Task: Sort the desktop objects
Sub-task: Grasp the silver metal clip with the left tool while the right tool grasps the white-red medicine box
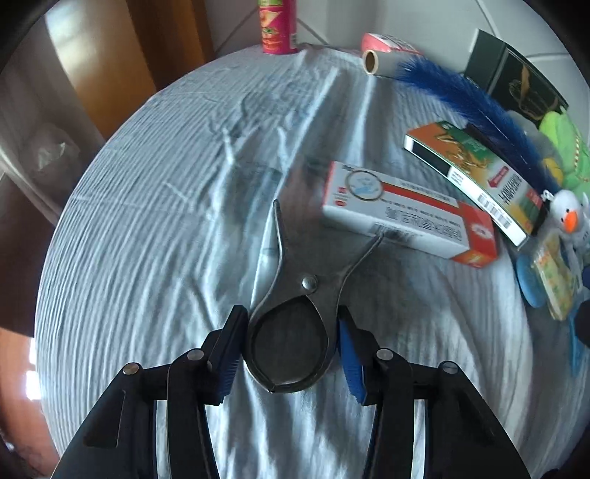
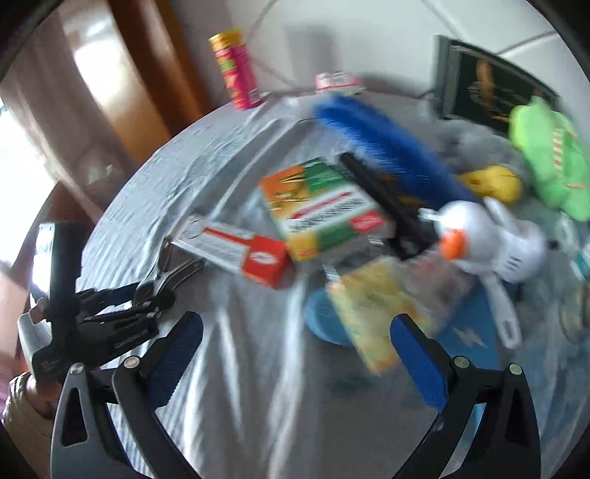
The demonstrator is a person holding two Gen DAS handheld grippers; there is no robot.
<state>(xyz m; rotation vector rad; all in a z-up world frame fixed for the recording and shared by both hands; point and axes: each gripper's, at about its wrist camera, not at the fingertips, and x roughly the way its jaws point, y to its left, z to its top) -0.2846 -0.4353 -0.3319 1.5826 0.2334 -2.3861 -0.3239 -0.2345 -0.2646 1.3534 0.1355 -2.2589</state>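
Wrinkled grey-white tablecloth (image 1: 147, 221), wooden door (image 1: 110, 55)

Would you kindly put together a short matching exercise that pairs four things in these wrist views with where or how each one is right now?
Things:
1. dark metal clamp with a round looped handle
2. pink cylindrical snack can
3. fluffy blue feather duster
4. right gripper

States:
A. standing upright at the far edge of the table
B. open, nothing between its fingers
C. held between the pads of the left gripper
D. lying across the orange and green box

Pairs: 1-C, 2-A, 3-D, 4-B
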